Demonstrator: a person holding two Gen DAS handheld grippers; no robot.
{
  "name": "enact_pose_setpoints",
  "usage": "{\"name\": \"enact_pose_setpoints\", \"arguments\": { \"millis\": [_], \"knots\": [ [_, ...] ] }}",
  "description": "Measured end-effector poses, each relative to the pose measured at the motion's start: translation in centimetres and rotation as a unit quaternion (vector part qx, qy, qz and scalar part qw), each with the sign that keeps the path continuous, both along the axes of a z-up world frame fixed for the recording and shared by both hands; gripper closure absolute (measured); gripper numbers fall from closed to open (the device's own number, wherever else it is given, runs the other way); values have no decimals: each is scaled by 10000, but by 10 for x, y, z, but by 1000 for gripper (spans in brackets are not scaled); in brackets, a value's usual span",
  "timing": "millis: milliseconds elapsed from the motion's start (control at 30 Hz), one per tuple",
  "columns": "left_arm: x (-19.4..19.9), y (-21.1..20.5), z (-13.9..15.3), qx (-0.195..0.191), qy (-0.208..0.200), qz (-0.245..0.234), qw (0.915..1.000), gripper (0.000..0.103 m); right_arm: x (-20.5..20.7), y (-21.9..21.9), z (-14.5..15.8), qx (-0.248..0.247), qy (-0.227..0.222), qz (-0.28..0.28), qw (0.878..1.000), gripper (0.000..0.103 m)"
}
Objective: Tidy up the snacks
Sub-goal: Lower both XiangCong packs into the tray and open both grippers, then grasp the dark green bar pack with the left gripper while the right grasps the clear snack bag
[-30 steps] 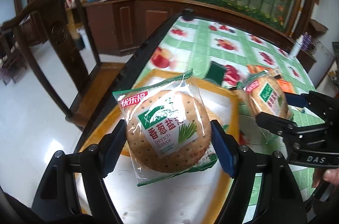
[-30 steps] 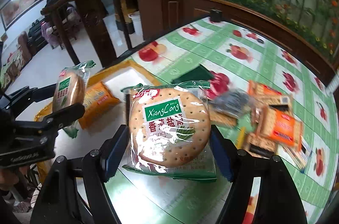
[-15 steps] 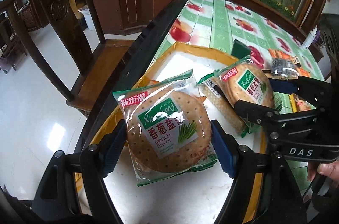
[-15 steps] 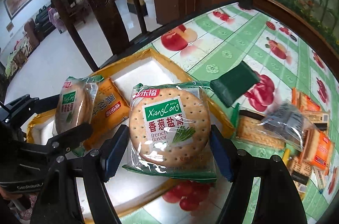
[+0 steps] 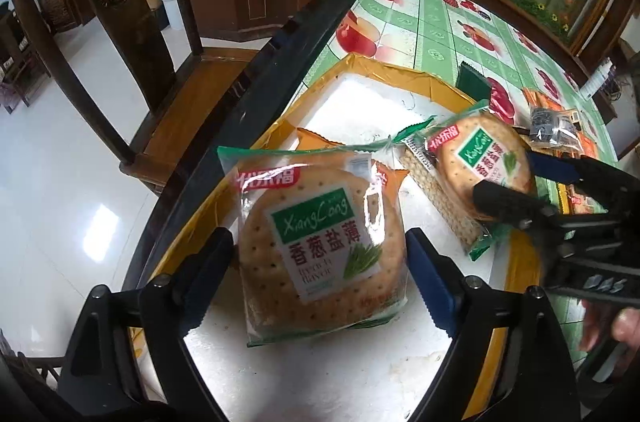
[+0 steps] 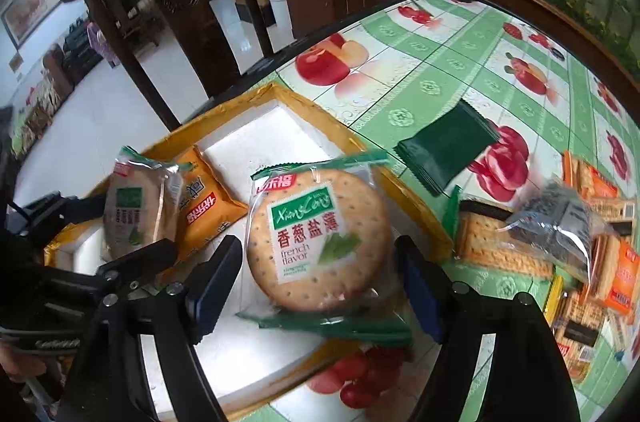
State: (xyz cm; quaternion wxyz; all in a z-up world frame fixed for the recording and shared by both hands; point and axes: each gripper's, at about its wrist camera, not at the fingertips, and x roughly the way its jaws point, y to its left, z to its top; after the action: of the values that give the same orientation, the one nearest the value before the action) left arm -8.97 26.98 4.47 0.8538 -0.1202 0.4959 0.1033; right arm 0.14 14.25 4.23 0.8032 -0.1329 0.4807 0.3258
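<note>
Both claws are over the yellow-rimmed tray (image 5: 404,72) and letting go. The left claw (image 5: 320,262) is spreading, its round scallion cracker pack (image 5: 320,242) lying on the white tray floor between pads that have come off it. The right claw (image 6: 320,270) is opening too, its cracker pack (image 6: 316,238) between the jaws at the tray's near edge. An orange snack packet (image 6: 208,210) is already in. Still out on the counter (image 6: 440,62): a dark green sachet (image 6: 448,146) and a heap of cracker packs (image 6: 580,246), so I'd say plenty remains.
</note>
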Motion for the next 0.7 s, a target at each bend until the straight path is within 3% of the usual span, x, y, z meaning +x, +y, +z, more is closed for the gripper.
{"name": "enact_pose_setpoints", "arguments": {
  "millis": [233, 400, 700],
  "knots": [
    [-5, -10, 14, 264, -161, -21, 9995, 14, -9, -33, 16, 124, -191, -215, 9995, 24],
    [-6, -19, 32, 202, -374, -55, 9991, 14, -11, -73, 24, 106, -325, -500, 9982, 24],
    [24, -73, 56, 220, -550, -595, 9965, 12, 4, -153, 18, 37, -284, -1285, 9913, 23]
  ]
}}
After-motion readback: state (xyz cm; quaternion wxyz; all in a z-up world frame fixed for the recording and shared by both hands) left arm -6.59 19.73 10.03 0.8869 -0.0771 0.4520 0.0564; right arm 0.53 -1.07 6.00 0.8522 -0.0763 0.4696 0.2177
